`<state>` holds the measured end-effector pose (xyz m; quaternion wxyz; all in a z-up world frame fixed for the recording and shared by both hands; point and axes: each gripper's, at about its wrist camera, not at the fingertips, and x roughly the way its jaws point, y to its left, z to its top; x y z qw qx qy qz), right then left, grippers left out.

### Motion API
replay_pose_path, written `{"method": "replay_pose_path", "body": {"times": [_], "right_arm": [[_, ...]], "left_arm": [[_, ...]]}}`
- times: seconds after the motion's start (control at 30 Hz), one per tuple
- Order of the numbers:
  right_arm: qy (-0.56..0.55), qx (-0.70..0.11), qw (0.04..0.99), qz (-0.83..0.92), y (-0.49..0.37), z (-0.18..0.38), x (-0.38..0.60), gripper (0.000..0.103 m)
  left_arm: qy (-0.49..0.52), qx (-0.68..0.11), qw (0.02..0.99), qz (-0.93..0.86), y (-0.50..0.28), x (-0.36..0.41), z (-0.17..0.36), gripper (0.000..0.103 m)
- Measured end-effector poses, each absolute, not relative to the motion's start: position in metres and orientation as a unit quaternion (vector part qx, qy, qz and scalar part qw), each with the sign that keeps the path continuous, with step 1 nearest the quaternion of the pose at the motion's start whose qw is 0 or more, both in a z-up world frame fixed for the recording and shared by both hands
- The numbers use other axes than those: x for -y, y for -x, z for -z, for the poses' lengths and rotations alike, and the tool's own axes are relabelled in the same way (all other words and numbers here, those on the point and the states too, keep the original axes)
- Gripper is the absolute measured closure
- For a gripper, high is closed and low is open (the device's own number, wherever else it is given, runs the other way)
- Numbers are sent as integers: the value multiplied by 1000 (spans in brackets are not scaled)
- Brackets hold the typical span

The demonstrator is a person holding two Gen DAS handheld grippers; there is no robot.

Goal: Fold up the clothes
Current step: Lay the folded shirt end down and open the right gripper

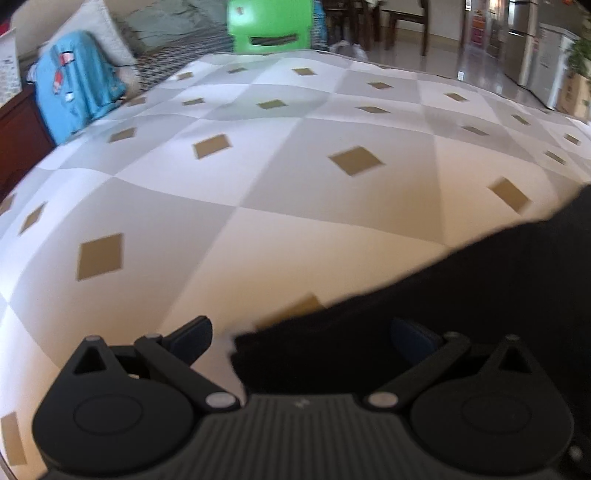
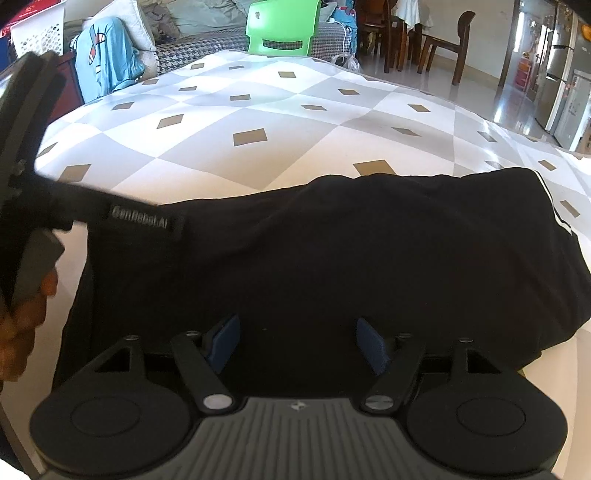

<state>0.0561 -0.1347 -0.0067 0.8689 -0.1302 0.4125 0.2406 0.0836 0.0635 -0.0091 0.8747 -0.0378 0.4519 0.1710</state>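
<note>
Both tools gape over the black garment [image 2: 314,258] (its corner lies between the left one's pads), gripping nothing.

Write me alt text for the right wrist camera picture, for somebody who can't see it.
A black garment with a white stripe along its right edge lies bunched on a table covered in a grey and white diamond-pattern cloth, and the open right gripper hovers over its near edge. The left gripper reaches in from the left; a green chair stands behind the table.
</note>
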Motion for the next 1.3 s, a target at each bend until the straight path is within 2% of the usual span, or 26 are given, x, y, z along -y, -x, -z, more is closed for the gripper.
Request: {"method": "replay_pose_path", "body": {"times": [0.53, 0.77, 1.1, 1.3], "right_arm": [[143, -410, 860, -269, -50, 6, 131, 31], [128, -411, 855, -289, -36, -5, 132, 32], [212, -387, 834, -330, 6, 9, 109, 32], [202, -392, 832, -336, 11, 11, 100, 30]], "left_arm": [[91, -457, 867, -178, -98, -91, 7, 0], [78, -447, 876, -163, -81, -82, -13, 0], [82, -449, 879, -139, -51, -79, -33, 0], [56, -448, 884, -124, -35, -69, -38, 0]]}}
